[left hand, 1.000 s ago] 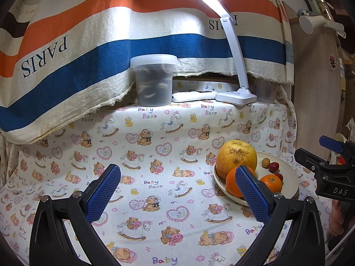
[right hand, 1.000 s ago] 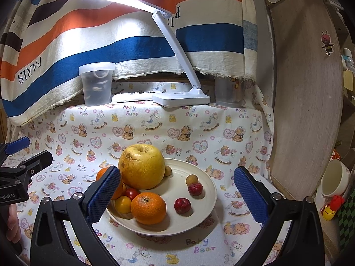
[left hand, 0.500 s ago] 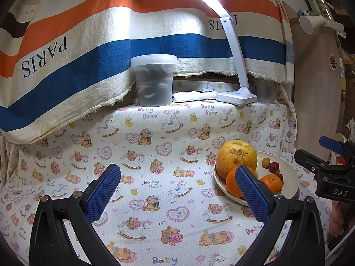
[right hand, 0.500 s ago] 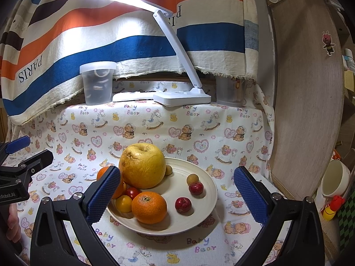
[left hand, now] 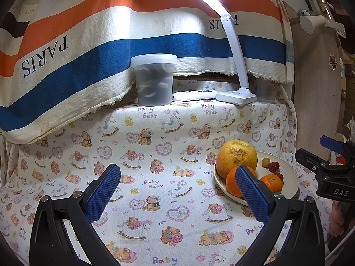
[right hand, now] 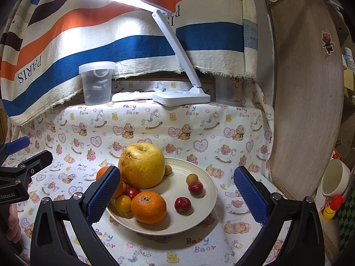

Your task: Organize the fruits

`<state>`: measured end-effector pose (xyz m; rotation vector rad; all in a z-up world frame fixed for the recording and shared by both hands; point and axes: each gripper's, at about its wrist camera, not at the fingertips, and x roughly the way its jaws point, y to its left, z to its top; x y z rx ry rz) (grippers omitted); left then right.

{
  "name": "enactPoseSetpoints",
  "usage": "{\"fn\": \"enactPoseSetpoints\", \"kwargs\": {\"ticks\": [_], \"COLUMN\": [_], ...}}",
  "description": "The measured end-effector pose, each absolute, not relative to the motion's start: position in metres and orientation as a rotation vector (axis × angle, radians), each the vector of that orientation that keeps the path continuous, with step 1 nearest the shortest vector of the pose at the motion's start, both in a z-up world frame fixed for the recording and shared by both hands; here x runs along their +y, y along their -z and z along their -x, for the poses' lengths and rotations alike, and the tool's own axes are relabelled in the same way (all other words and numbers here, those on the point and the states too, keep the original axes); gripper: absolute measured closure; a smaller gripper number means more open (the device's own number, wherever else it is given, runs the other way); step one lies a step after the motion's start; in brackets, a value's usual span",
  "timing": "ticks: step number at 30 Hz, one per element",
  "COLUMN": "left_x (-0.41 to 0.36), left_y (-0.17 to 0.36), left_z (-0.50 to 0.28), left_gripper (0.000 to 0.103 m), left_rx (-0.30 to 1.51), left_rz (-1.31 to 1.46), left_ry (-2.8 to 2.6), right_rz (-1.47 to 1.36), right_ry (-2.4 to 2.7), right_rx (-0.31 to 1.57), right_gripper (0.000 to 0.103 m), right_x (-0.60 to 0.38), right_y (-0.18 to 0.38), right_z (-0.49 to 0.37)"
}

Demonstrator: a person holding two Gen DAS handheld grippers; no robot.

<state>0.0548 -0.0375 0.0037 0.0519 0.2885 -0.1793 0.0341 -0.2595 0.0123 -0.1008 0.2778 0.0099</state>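
A cream plate (right hand: 206, 201) holds a large yellow fruit (right hand: 142, 166), an orange (right hand: 148, 207), a second orange (right hand: 104, 174) at its left edge, a small yellow fruit (right hand: 123, 203), small red fruits (right hand: 182, 204) and small tan ones (right hand: 192, 178). My right gripper (right hand: 177, 197) is open and empty, just in front of the plate. My left gripper (left hand: 177, 195) is open and empty over the cloth left of the plate (left hand: 288, 190); its right finger overlaps an orange (left hand: 233, 184) in view.
The table carries a bear-print cloth (left hand: 155, 155). At the back stand a lidded plastic tub (left hand: 154, 79), a white desk lamp (right hand: 180, 96), a remote (right hand: 131, 96) and a clear cup (right hand: 230, 93). A wooden panel (right hand: 308, 88) stands at right, a white cup (right hand: 335, 179) beside it.
The right gripper has drifted very slightly; the plate sits a touch higher in its view. The left gripper has not visibly moved.
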Motion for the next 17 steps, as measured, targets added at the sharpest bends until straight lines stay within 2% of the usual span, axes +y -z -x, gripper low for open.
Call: {"fn": "enactPoseSetpoints", "kwargs": {"ticks": [17], "left_x": [-0.0372], "left_y": [-0.0038], "left_z": [-0.0553], "left_gripper": [0.001], "left_rx": [0.289], "left_rz": [-0.052], "left_ry": [0.181], "right_rz": [0.111], "right_ry": [-0.019], "right_rx": [0.289], "right_gripper": [0.0], "right_x": [-0.2587], "right_y": [-0.0122], "right_z": [-0.0342]}}
